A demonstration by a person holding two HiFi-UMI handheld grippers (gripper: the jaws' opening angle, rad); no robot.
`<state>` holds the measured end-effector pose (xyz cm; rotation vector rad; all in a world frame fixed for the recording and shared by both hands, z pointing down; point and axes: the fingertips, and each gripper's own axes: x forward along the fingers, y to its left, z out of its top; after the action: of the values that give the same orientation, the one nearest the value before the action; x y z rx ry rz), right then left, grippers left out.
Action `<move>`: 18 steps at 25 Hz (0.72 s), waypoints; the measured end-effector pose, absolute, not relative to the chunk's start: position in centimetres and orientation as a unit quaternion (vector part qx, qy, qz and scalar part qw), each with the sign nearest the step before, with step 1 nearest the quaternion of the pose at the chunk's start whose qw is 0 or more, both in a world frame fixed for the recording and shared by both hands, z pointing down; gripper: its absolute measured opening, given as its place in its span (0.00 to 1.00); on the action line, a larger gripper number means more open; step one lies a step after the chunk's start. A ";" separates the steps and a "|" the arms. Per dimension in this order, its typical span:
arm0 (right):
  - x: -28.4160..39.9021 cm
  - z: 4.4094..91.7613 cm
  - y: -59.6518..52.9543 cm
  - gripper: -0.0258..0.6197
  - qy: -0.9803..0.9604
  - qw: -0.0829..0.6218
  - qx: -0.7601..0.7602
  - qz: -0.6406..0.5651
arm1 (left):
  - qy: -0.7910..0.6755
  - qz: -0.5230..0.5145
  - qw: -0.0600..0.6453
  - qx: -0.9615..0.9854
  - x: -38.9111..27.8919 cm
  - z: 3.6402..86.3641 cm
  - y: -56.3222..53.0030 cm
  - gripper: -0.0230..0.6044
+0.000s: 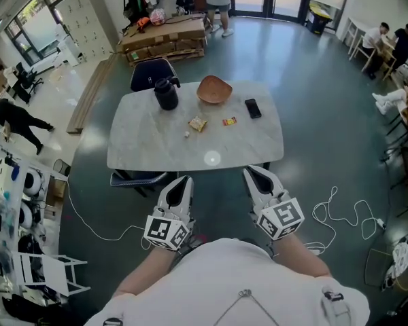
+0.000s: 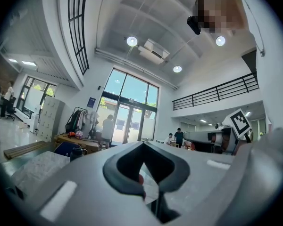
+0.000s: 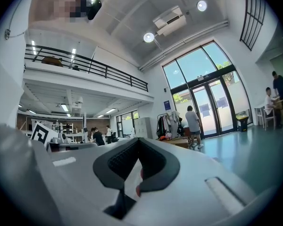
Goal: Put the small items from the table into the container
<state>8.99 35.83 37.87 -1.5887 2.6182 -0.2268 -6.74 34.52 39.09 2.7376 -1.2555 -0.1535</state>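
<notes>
On the marble table (image 1: 143,151) lie a snack packet (image 1: 198,123), a small red and yellow item (image 1: 229,121) and a tiny white piece (image 1: 187,134). A brown bowl (image 1: 214,89) stands at the table's far side. Both grippers hover level below the table's near edge, apart from everything on it. My left gripper (image 1: 184,180) (image 2: 142,147) is shut and holds nothing. My right gripper (image 1: 250,172) (image 3: 137,142) is also shut and holds nothing. Neither gripper view shows the small items.
A black jug (image 1: 166,94) stands left of the bowl and a dark phone (image 1: 253,108) lies to its right. A chair (image 1: 151,73) sits behind the table, another (image 1: 137,178) is tucked under its near left. White cable (image 1: 340,216) trails on the floor at right.
</notes>
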 end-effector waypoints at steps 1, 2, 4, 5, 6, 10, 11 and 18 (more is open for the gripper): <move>9.4 37.9 35.6 0.08 0.852 0.037 -0.516 -0.074 | -0.420 -0.050 0.063 0.904 -6.6 39.2 34.3 0.04; 9.8 38.0 35.4 0.08 0.853 0.038 -0.515 -0.076 | -0.425 -0.048 0.064 0.902 -6.4 39.4 34.0 0.04; 10.6 38.3 35.1 0.08 0.855 0.038 -0.510 -0.080 | -0.437 -0.048 0.063 0.896 -6.2 39.4 33.6 0.04; 10.9 38.5 34.8 0.08 0.858 0.038 -0.507 -0.080 | -0.443 -0.050 0.060 0.893 -6.3 39.3 33.3 0.04; 11.2 38.7 34.5 0.08 0.859 0.036 -0.504 -0.080 | -0.449 -0.051 0.056 0.890 -6.3 39.2 33.0 0.04; 11.9 40.4 32.1 0.08 0.859 0.034 -0.500 -0.103 | -0.472 -0.047 0.052 0.879 -7.0 39.7 31.5 0.04; 11.7 40.9 31.5 0.08 0.860 0.034 -0.497 -0.111 | -0.477 -0.044 0.054 0.876 -7.4 40.0 31.1 0.04; 6.9 43.0 24.3 0.08 0.870 0.011 -0.478 -0.121 | -0.489 -0.050 0.073 0.868 -11.2 42.2 23.5 0.04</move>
<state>6.90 24.32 42.98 -1.4895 2.7142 -0.3780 -11.21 23.46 42.23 2.6058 -1.4698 -0.1515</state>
